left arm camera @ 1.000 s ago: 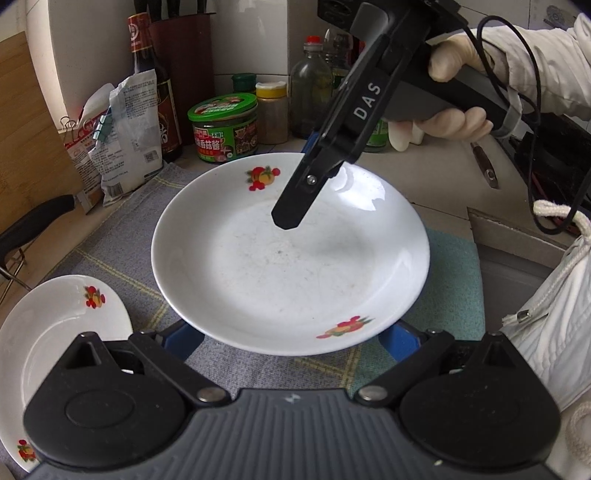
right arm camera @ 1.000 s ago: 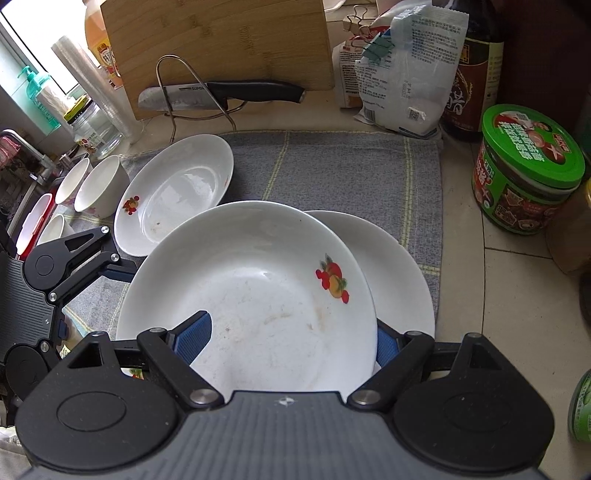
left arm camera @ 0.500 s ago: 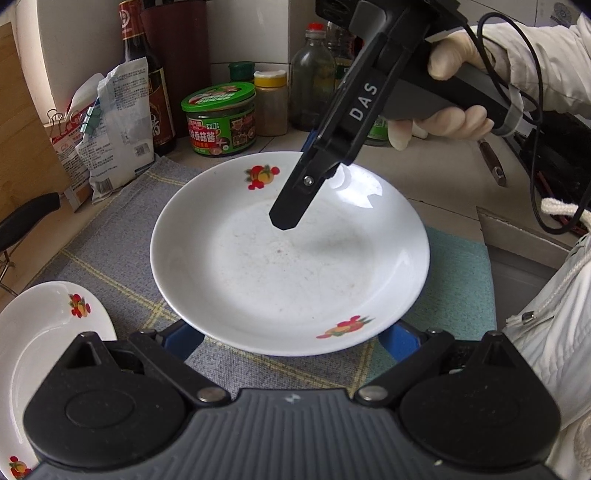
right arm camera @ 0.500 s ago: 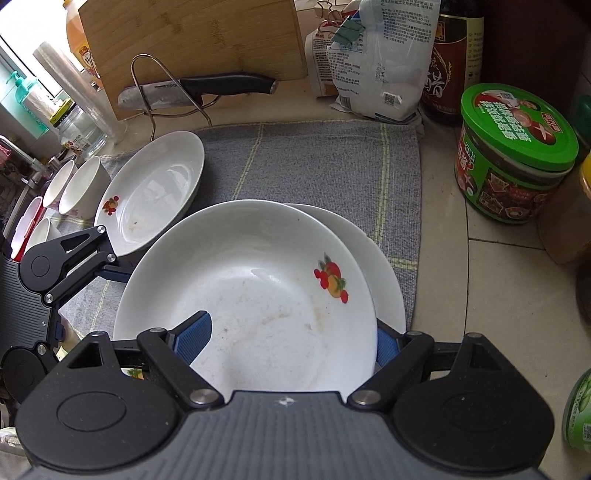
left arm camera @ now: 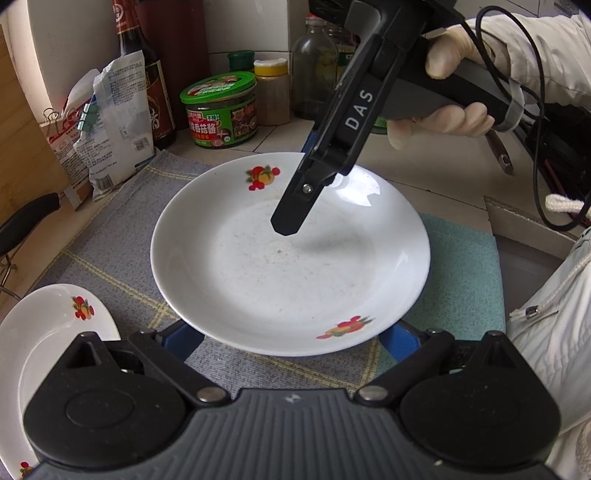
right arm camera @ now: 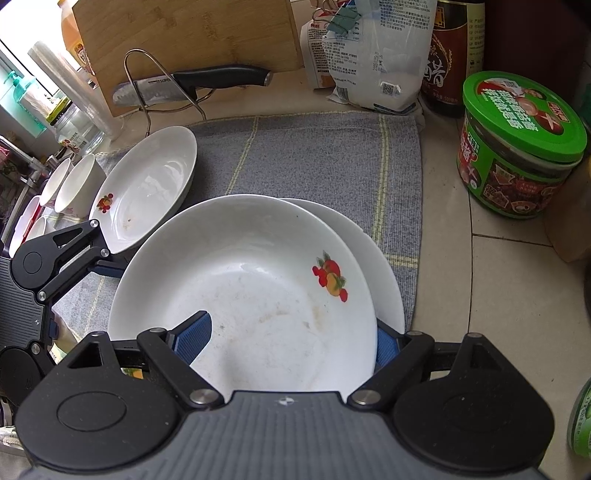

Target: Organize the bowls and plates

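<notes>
A white deep plate (left arm camera: 295, 266) with fruit decals hangs just above the grey cloth (right arm camera: 314, 155). My left gripper (left arm camera: 290, 336) clasps its near edge, and the rim hides both blue pad tips. From the far side my right gripper (right arm camera: 288, 339) grips the same plate (right arm camera: 251, 295): one pad lies inside the dish, the other outside the rim. Its inner finger (left arm camera: 295, 206) reaches down over the plate's floor. A second plate (right arm camera: 384, 273) lies beneath, showing only at the right. A third plate (right arm camera: 147, 184) sits at the cloth's left end.
White bowls (right arm camera: 77, 184) stand left of the third plate. A knife (right arm camera: 192, 83) rests in a wire rack before a wooden board (right arm camera: 184, 33). A white bag (right arm camera: 376, 55), a dark bottle and a green-lidded jar (right arm camera: 517, 147) line the back. A teal cloth (left arm camera: 461, 266) lies nearer the person.
Both grippers keep their hold. The held plate has slid further over the plate beneath it, which shows less of its right side now. The jar and bag have shifted slightly in both views.
</notes>
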A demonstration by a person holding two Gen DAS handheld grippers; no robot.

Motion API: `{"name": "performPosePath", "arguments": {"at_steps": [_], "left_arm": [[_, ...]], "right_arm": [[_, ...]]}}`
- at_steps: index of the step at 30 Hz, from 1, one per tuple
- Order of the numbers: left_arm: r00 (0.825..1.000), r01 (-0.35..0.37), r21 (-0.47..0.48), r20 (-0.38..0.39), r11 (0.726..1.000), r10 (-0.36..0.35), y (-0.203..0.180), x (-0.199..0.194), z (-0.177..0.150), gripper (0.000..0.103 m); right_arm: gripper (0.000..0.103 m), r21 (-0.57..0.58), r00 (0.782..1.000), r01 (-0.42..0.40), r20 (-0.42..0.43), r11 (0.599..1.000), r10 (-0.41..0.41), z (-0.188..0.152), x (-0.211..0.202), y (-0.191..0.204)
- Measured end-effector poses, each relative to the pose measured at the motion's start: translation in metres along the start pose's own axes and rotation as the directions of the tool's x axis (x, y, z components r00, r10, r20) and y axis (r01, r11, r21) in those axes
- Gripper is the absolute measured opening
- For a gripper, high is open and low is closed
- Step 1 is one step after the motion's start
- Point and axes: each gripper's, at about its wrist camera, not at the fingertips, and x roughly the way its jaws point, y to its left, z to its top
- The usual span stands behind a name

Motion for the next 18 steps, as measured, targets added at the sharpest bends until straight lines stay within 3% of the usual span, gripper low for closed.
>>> {"name": "performPosePath", "arguments": {"at_steps": [18], "left_arm": [[0.997,0.026,-0.007,-0.069,1.0,-0.026,0.0074,0.008,0.0053,0.099]], "right_arm": [[0.092,0.011,1.0,-0.012,0.004,1.0,0.012,-0.0012,0.0009,-0.0017]]}}
